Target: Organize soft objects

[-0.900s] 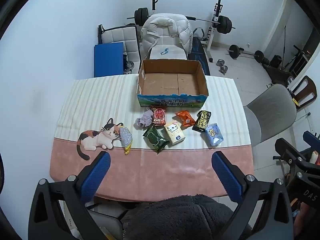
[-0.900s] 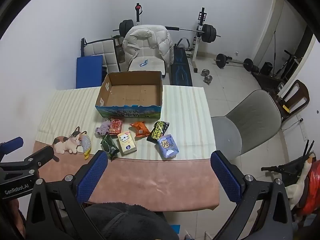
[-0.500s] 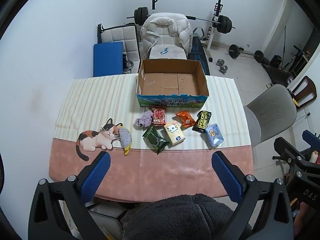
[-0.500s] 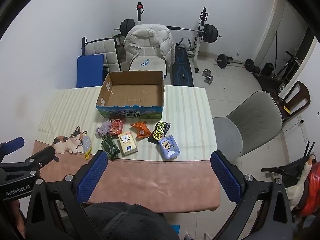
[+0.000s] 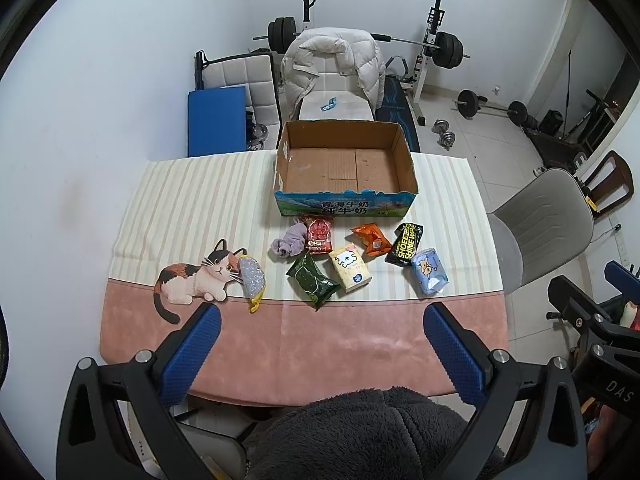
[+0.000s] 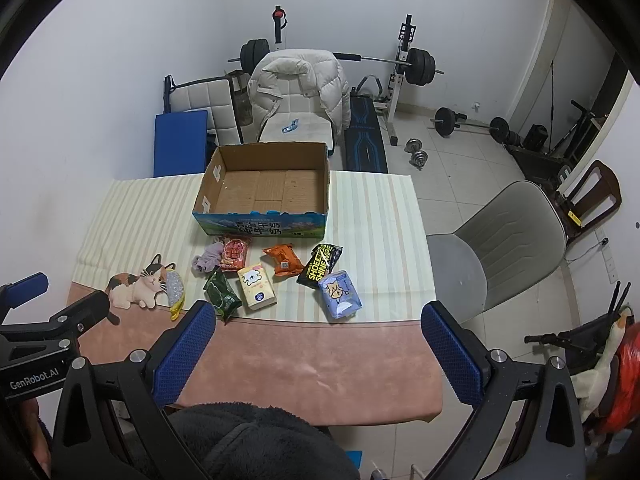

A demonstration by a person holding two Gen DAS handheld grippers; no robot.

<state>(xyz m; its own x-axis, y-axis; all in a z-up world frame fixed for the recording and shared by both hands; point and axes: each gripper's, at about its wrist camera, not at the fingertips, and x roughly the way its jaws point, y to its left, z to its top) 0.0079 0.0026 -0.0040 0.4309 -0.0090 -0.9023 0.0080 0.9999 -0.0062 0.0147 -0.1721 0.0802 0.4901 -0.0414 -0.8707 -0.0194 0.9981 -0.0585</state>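
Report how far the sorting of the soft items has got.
Done: nothing, the box is empty. In hand: nothing; the left hand-held gripper and right hand-held gripper are both open above the near table edge. Left: every item, from the silver pouch to the blue pack, lies on the tablecloth in front of the box.

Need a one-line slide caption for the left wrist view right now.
Open left gripper poised above table: seven soft packets and a cloth lie before an empty cardboard box.

White walls, tiled floor (image 5: pixel 480 148), barbell rack (image 5: pixel 432 48), grey chair (image 5: pixel 540 224).
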